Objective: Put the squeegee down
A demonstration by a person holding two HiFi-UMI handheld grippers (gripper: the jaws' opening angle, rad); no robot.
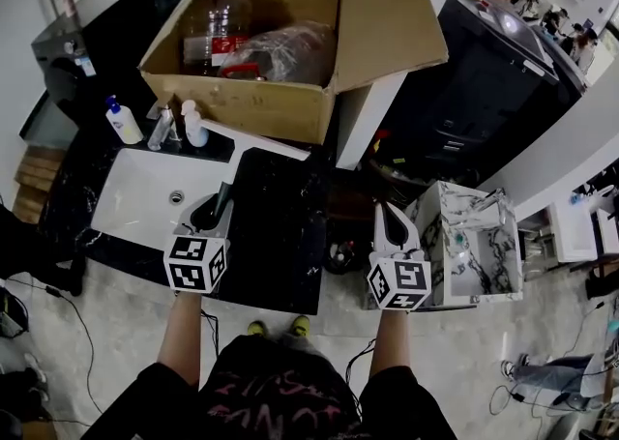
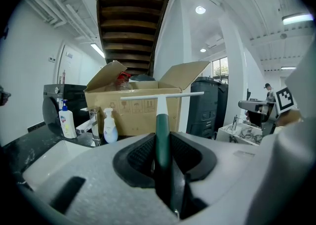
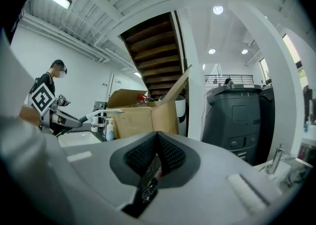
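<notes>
The squeegee has a dark green handle and a long white blade. My left gripper is shut on the handle and holds it out over the black counter, beside the white sink basin. In the left gripper view the handle runs out between the pads, and the blade lies level in front of the cardboard box. My right gripper hangs to the right, past the counter's edge. Its jaws are shut with nothing in them.
An open cardboard box of bottles stands at the back of the counter. A faucet and two soap bottles stand behind the basin. A marble-patterned unit is on the right, with a dark bin behind it.
</notes>
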